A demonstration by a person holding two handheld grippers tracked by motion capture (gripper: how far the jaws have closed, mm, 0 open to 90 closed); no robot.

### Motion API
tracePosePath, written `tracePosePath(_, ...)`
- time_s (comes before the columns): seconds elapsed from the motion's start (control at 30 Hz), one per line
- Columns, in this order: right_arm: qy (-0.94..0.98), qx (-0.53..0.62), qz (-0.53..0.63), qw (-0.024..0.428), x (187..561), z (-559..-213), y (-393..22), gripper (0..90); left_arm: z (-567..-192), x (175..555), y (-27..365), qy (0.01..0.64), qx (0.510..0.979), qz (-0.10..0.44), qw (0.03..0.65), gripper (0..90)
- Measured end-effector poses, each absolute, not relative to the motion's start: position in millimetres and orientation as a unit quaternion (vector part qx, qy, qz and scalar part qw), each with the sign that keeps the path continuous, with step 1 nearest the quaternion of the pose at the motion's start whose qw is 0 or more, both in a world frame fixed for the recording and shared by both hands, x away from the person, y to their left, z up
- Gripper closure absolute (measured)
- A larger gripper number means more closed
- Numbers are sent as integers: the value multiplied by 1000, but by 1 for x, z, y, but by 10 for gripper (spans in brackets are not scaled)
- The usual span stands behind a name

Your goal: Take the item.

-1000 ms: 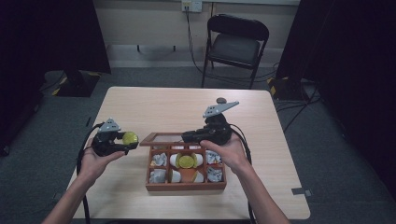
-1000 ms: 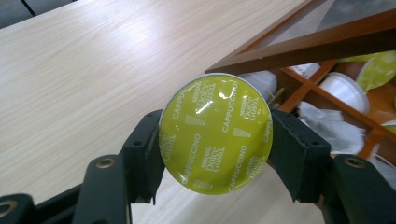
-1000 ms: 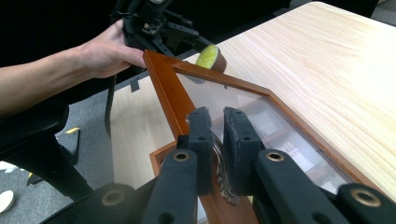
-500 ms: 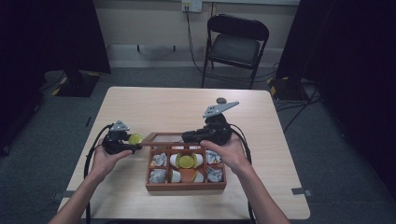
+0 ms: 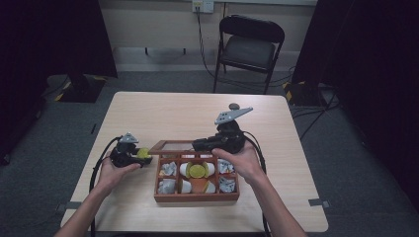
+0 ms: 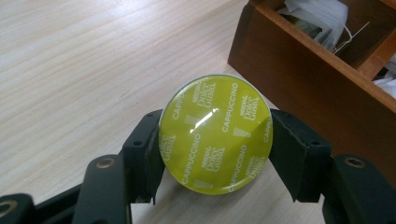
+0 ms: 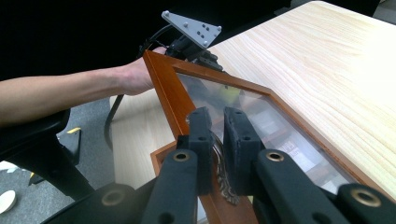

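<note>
My left gripper (image 6: 215,154) is clamped on the yellow Dolce Gusto capsule (image 6: 215,140), low over the table just off the wooden box's (image 6: 308,79) left wall; my right gripper (image 7: 215,144) pinches the glass lid's (image 7: 163,88) clasp, holding it up.

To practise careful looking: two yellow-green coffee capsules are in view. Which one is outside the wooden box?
The capsule clamped in the left gripper, just left of the wooden box; the other capsule lies in its middle compartment.

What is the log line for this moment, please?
left gripper: shut on yellow capsule, beside box | right gripper: shut on lid clasp, lid held open | box: holds capsules, packets
</note>
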State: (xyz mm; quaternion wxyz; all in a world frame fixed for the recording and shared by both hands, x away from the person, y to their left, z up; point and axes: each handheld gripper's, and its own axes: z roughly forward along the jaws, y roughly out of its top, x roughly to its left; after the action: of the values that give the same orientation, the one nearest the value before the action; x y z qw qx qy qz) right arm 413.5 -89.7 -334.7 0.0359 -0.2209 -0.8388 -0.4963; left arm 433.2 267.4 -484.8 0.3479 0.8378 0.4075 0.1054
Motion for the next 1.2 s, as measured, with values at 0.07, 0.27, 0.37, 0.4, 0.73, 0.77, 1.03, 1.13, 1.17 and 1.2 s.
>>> tracePosePath(0.07, -839, -221, -497, 37, 414, -335, -90, 821, -486, 433, 267, 409, 836, 105, 350, 397)
tracePosePath(0.27, -839, -221, -496, 37, 413, -335, -90, 821, -487, 434, 266, 412, 833, 105, 354, 396)
tracePosePath(0.37, -839, -221, -497, 37, 414, -335, -90, 821, -487, 434, 266, 413, 832, 107, 356, 391)
tracePosePath(0.4, -839, -221, -496, 37, 414, -335, -90, 821, -487, 434, 267, 412, 834, 108, 351, 382)
tracePosePath(0.73, -839, -220, -496, 36, 413, -335, -90, 821, -486, 431, 271, 417, 832, 110, 349, 189)
tracePosePath(0.77, -839, -220, -496, 36, 413, -335, -90, 821, -486, 431, 271, 417, 832, 110, 349, 184)
tracePosePath(1.03, -839, -220, -496, 37, 413, -336, -90, 821, -479, 418, 276, 406, 844, 109, 335, 200)
tracePosePath(1.13, -839, -220, -496, 37, 413, -335, -90, 821, -476, 410, 280, 401, 848, 110, 329, 196)
tracePosePath(1.17, -839, -220, -496, 37, 413, -335, -90, 821, -475, 407, 281, 403, 846, 105, 333, 195)
tracePosePath(1.2, -839, -219, -496, 37, 413, -335, -90, 821, -474, 403, 281, 399, 847, 104, 335, 195)
